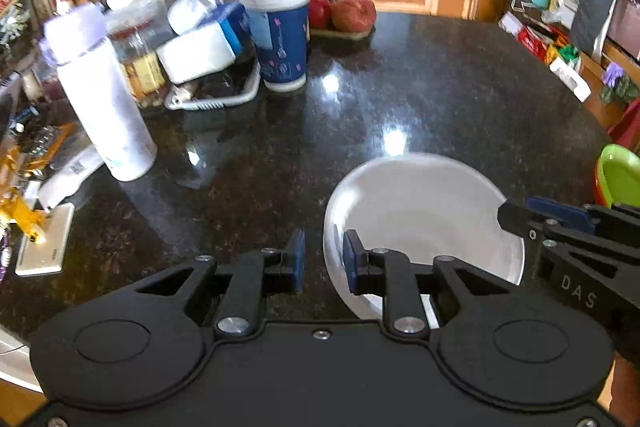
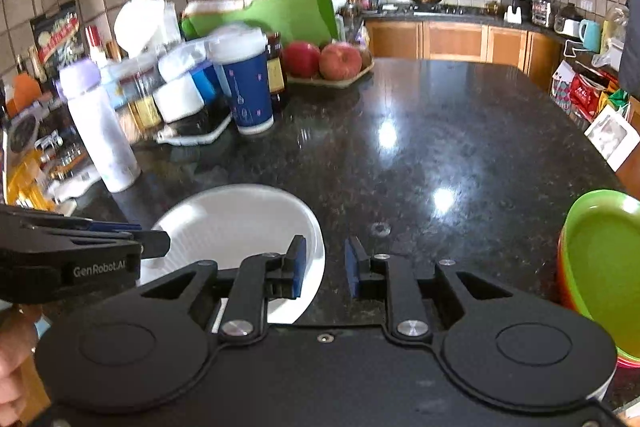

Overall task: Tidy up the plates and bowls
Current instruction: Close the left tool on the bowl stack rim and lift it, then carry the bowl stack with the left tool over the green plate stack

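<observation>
Bowl, white and empty, is sitting on the dark speckled worktop close to its near edge, with both tools straddling its rim. Seen from the left wrist view, the left tool is standing with a narrow gap between its 2 blue pads: the rim of the bowl is passing through that gap, one pad inside the bowl and the other outside over the stone, and neither pad is visibly pressing on it, so the tool is released. From the right wrist view, the right tool is doing the same on the opposite side of the bowl, one pad lying over the white interior and the other over the bare worktop; it too is standing slightly apart and gripping nothing. Each tool is showing in the other's view as a black body reaching in from the side, the right tool tipping over the bowl's far rim.

A stack of green plates with orange and pink edges beneath is resting at the right end of the worktop, well apart from the bowl. Farther back on the left, a white bottle with a lilac cap is standing upright, near a blue paper cup with a white lid. Behind the cup, red apples are lying on a shallow tray.
</observation>
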Tool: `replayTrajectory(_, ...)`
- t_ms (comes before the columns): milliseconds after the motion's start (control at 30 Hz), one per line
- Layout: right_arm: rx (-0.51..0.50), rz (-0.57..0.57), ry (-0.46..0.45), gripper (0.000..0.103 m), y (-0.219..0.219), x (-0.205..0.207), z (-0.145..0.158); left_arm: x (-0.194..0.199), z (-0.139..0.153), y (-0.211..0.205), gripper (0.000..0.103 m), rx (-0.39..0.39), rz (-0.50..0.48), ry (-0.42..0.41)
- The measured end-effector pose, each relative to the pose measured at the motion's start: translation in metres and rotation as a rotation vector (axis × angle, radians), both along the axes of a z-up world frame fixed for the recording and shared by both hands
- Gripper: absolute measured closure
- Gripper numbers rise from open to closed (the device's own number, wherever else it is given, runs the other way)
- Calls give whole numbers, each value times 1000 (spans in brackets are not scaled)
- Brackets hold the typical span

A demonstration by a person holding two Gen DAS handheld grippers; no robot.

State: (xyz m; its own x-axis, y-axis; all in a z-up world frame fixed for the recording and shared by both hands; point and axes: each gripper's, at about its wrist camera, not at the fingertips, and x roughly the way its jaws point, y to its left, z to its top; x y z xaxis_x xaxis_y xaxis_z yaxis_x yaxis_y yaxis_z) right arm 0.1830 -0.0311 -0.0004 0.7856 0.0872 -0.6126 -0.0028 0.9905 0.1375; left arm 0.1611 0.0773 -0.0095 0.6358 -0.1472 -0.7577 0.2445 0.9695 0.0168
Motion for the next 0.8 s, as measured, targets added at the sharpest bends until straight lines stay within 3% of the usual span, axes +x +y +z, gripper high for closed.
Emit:
replayTrajectory(400, 22, 12, 76, 82, 5, 17, -14, 19, -20, -12, 69, 16, -57, 97)
replayTrajectory(800, -8, -16, 59, 84, 8, 11, -13, 21, -19, -15, 75, 12, -88, 79)
